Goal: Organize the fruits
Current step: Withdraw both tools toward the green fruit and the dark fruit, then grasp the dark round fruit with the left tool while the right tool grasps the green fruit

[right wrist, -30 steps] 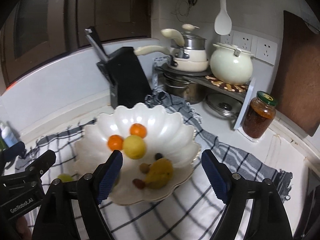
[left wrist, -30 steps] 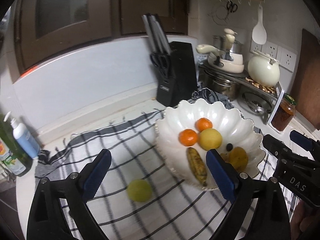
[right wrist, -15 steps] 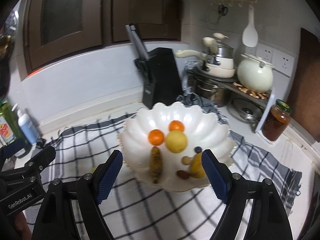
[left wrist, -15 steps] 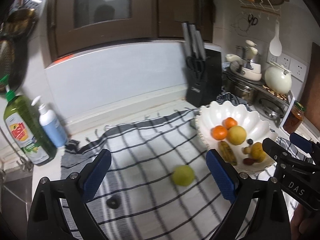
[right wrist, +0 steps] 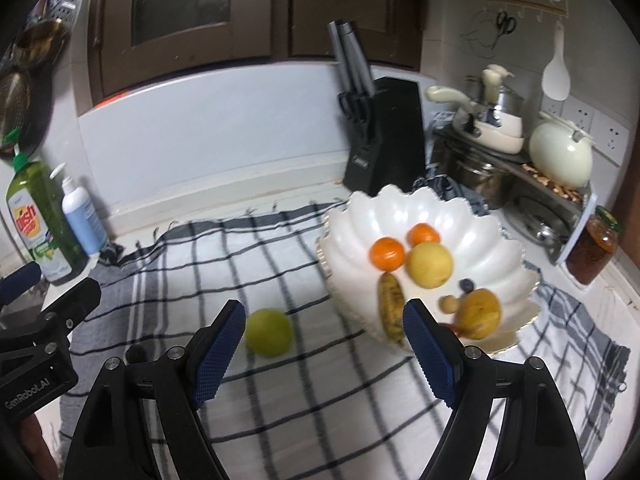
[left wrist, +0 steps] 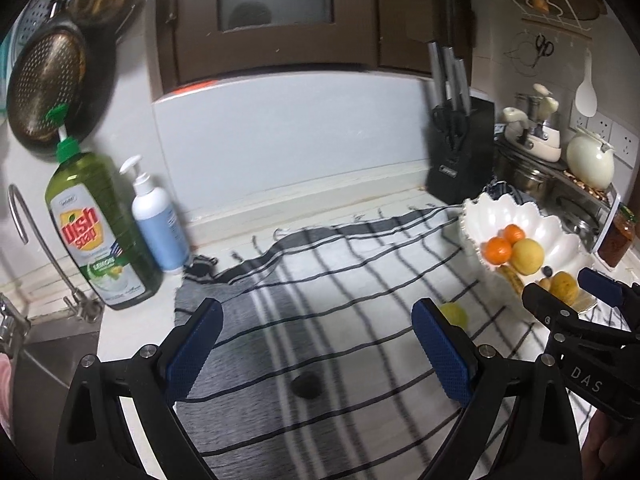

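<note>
White scalloped glossy ceramic bowl (right wrist: 480, 236) sits on the black-and-white checked woven cloth (right wrist: 280, 264) over the table. Inside it: two small orange tangerines (right wrist: 387, 254), a round pale-yellow smooth fruit (right wrist: 430, 265) touching them, a brown-spotted overripe banana (right wrist: 391, 308) lying along the near wall, a dull yellow-orange lumpy fruit (right wrist: 480, 313), a small tan round nut-like fruit (right wrist: 448, 304) and a tiny dark blue berry (right wrist: 465, 285).

Your loose yellow-green round fruit (right wrist: 268, 332) lies on the cloth outside the bowl, just left of it, close to the inner pad of your right tongs (right wrist: 324, 350). A small dark round item (left wrist: 306, 384) lies on the cloth between the pads of your left tongs (left wrist: 316, 354); too blurred to identify.

Both tongs are spread wide, nothing between the blue textured pads.

Far left: green plastic dish soap pump bottle (left wrist: 96, 232) touching a white-and-blue pump bottle (left wrist: 158, 226). Black knife block (right wrist: 386, 136) stands behind the bowl. Glass jar of red-orange paste (right wrist: 594, 250) to the bowl's right.
</note>
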Motion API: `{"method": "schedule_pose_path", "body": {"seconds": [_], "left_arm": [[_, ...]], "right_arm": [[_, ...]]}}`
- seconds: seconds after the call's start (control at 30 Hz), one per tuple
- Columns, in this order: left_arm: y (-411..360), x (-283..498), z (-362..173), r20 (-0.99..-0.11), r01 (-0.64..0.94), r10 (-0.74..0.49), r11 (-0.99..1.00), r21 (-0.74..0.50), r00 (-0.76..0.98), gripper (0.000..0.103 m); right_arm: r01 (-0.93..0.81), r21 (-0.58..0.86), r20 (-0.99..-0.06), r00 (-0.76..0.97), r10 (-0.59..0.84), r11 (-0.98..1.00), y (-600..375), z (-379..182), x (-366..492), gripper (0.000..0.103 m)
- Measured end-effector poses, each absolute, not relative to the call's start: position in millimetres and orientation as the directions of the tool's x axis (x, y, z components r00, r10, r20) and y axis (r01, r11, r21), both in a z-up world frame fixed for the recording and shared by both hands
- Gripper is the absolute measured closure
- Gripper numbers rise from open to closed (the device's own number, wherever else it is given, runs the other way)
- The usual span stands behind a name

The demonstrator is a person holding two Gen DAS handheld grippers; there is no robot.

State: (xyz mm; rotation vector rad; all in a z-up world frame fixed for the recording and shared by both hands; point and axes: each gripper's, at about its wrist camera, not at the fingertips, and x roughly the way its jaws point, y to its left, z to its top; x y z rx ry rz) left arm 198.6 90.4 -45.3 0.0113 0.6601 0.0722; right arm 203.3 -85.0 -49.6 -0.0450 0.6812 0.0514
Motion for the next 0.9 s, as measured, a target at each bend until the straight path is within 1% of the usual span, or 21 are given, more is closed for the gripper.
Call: {"method": "schedule_pose_path", "body": {"seconds": [0.33,0.4,0.47,0.53,0.73,0.8,0.87,0.9], "left_arm": [[111.7,199.0,-82.0,-0.658,-0.094,0.083,0.995,0.019,0.748,0.007],[111.3,199.8,-88.8,-0.667,-0.090,0.078,0.996,0.017,0.741,0.010],[110.2,201.9,-97.7,-0.681,-0.074,0.064,0.997,0.015,0.729,0.021],[109.8,203.5,-106.0,-0.698,-0.065,0.052,0.998,0.007,0.714,0.025],[107.6,206.7,-126.1,-0.722,-0.060,0.053,0.998,0.016,0.690,0.030],[107.8,209.0,-131.5,-0.731,-0.059,0.051,0.998,0.015,0.680,0.034],[108.5,210.9,-136.6,-0.741,-0.054,0.041,0.999,0.007,0.670,0.043],[108.7,211.5,-139.4,-0.747,-0.051,0.037,0.999,0.004,0.664,0.044]], "right_arm": [[-0.105,-0.038,-0.661,0.749,0.054,0.994,-62.0,-78.9,211.2,0.021],[-0.108,-0.040,-0.667,0.743,0.054,0.993,-61.5,-83.0,212.8,0.021],[-0.107,-0.040,-0.674,0.737,0.053,0.993,-61.5,-88.9,215.3,0.021],[-0.107,-0.038,-0.680,0.731,0.053,0.994,-61.3,-94.7,217.3,0.021],[-0.126,-0.049,-0.698,0.714,0.056,0.991,-57.3,-109.9,222.3,0.021],[-0.132,-0.053,-0.702,0.710,0.057,0.990,-55.9,-113.8,224.0,0.021],[-0.137,-0.056,-0.705,0.707,0.058,0.989,-54.9,-116.7,225.9,0.021],[-0.137,-0.059,-0.705,0.707,0.056,0.989,-54.5,-117.9,226.6,0.021]]}}
